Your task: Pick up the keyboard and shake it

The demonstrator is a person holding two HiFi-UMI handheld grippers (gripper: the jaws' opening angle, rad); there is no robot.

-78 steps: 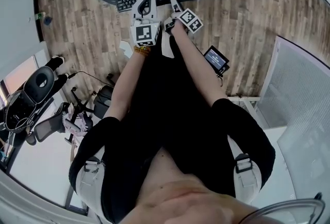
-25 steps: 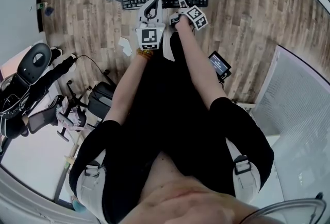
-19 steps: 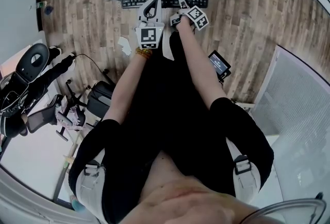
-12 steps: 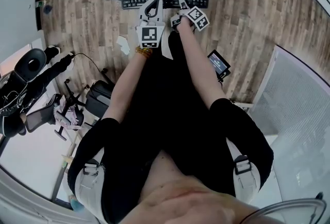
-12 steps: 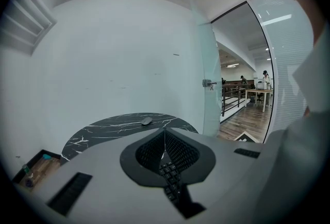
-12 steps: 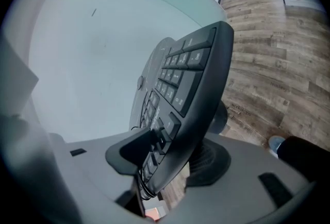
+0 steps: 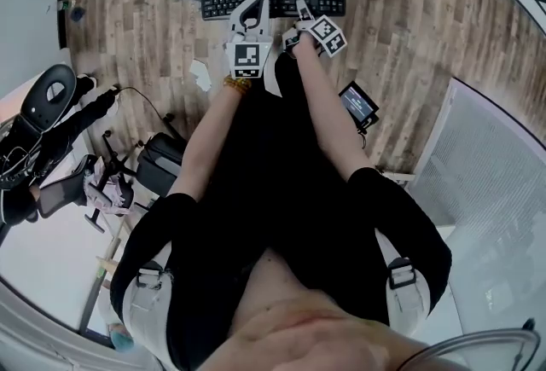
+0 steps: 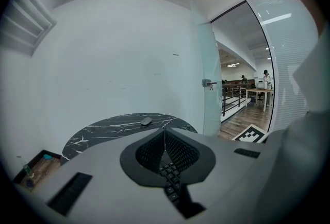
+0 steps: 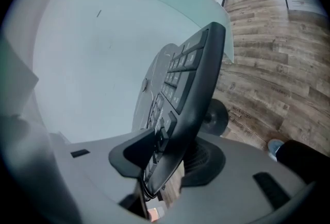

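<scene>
Bright even daylight, strong fisheye warping, dark vignetted corners

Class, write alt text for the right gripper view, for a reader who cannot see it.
The right gripper clamps the near edge of a black keyboard. Its jaws have just been closing onto it, one on the keys and one underneath. The keyboard runs away edge-on, above wooden floor.

Fingers tight on the keyboard — marble table, mouse beyond.
</scene>
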